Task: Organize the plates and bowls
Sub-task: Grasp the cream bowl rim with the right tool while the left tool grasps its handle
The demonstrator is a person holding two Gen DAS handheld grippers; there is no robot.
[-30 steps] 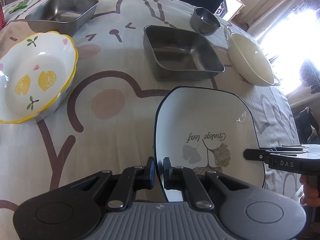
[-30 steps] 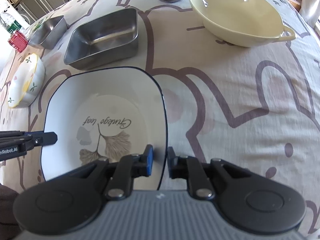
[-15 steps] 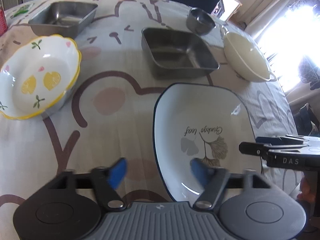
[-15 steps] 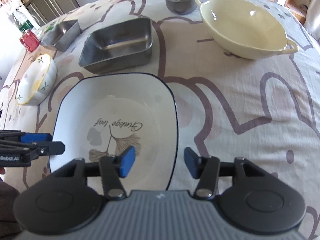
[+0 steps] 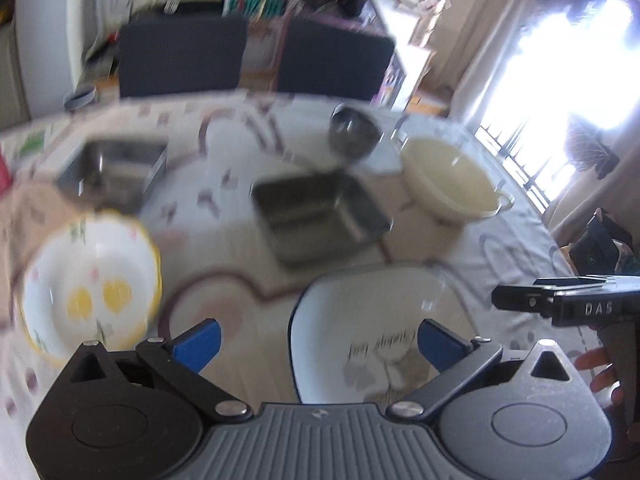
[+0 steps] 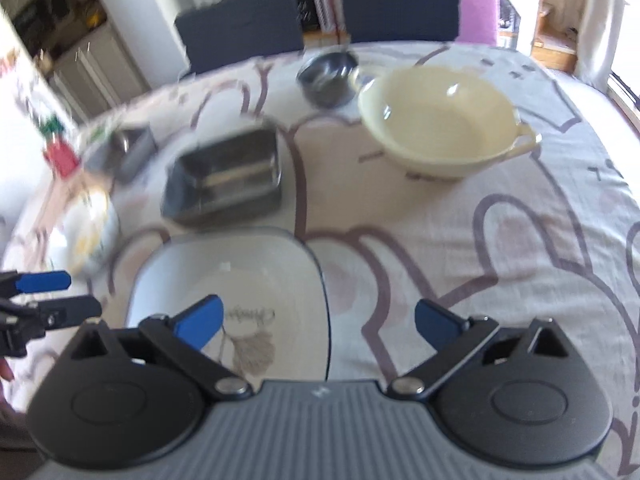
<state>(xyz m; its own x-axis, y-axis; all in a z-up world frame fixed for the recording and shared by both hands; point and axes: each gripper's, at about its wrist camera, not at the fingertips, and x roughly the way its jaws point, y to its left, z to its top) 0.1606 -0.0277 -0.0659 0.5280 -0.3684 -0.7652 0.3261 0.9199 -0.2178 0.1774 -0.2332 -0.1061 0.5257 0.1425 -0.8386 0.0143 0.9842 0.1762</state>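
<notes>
Now both hand-held grippers (image 5: 320, 336) (image 6: 318, 320) opening above plate (image 6: 240, 276)

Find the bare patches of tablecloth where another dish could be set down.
Widest bare patch: right of the square plate, in front of the cream bowl. Smaller: between lemon bowl and steel tray. Crowded at the small steel bowl.

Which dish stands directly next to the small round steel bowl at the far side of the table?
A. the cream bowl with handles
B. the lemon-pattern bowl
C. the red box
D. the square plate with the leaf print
A: in the right wrist view the steel bowl sits right beside the rim of the cream bowl, while the square plate lies near the camera and the lemon bowl far off at the left.
</notes>
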